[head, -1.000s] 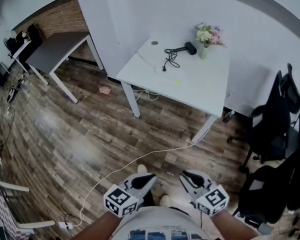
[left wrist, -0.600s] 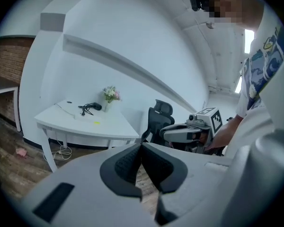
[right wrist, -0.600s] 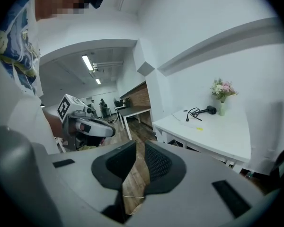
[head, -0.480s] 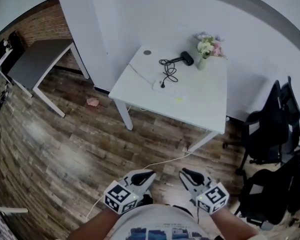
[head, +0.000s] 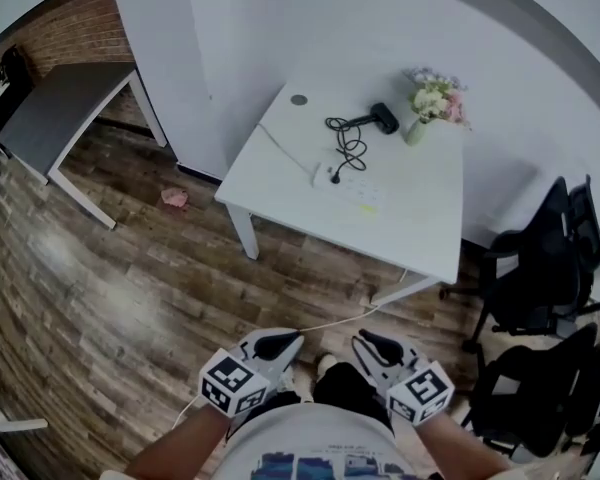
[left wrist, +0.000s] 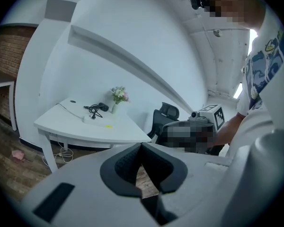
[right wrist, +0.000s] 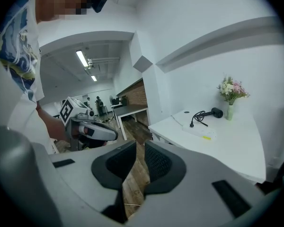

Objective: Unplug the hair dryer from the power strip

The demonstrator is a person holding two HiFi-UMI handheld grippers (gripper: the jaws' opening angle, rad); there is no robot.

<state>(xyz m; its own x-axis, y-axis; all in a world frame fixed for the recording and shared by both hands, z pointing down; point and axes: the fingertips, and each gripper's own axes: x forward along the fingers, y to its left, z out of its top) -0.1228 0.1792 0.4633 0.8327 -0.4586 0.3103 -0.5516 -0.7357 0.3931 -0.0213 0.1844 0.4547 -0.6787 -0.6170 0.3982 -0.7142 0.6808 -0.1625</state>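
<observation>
A black hair dryer (head: 382,118) lies at the back of a white table (head: 420,218), beside a vase of flowers (head: 435,103). Its coiled black cord (head: 348,148) ends in a plug (head: 334,177) seated in a white power strip (head: 348,182). Both grippers hang low by my body, well short of the table. My left gripper (head: 292,340) (left wrist: 141,148) has its tips together and holds nothing. On my right gripper (head: 360,340) (right wrist: 140,145) a narrow gap separates the pads, with only floor showing through. The right gripper view also shows the dryer (right wrist: 217,111) and strip (right wrist: 199,133).
Black office chairs (head: 540,268) stand right of the table. A grey table (head: 50,118) and a brick wall are at far left. A white cable (head: 340,320) runs over the wood floor near my feet. A pink scrap (head: 173,197) lies left of the table.
Both grippers and I have come closer to the white table, which now sits nearer and larger in the head view. The jaws look the same as before.
</observation>
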